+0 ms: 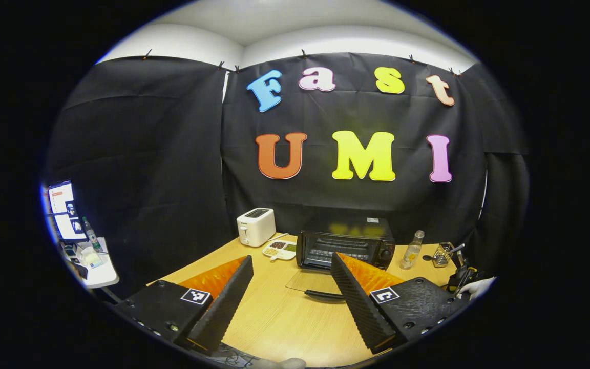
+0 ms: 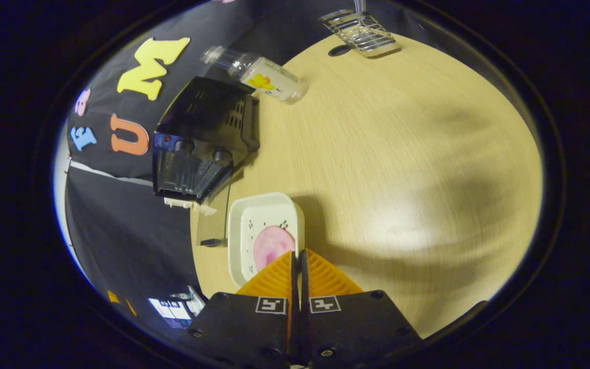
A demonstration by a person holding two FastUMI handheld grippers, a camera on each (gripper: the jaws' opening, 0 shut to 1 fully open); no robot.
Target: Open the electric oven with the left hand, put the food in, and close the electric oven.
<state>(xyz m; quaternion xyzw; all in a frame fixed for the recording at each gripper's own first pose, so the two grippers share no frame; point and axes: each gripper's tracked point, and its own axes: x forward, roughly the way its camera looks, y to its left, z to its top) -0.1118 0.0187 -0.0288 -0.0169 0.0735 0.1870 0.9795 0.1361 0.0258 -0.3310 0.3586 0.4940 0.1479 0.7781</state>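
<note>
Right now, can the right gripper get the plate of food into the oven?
Probably yes: the oven door lies open, the right gripper pinches the plate rim, and bare table lies between.

A white toaster (image 1: pixel 256 226) stood at the back left of the wooden worktop (image 1: pixel 285 318), with a small divided dish (image 1: pixel 280 249) of mixed bits just beside it. A clear bottle (image 1: pixel 411 250) stood upright further right, near a wire rack (image 1: pixel 444 254) holding utensils. Off to the left, a small white side table (image 1: pixel 101 272) carried a lit screen (image 1: pixel 65 210), a second bottle (image 1: pixel 90 234) and some clutter.
</note>
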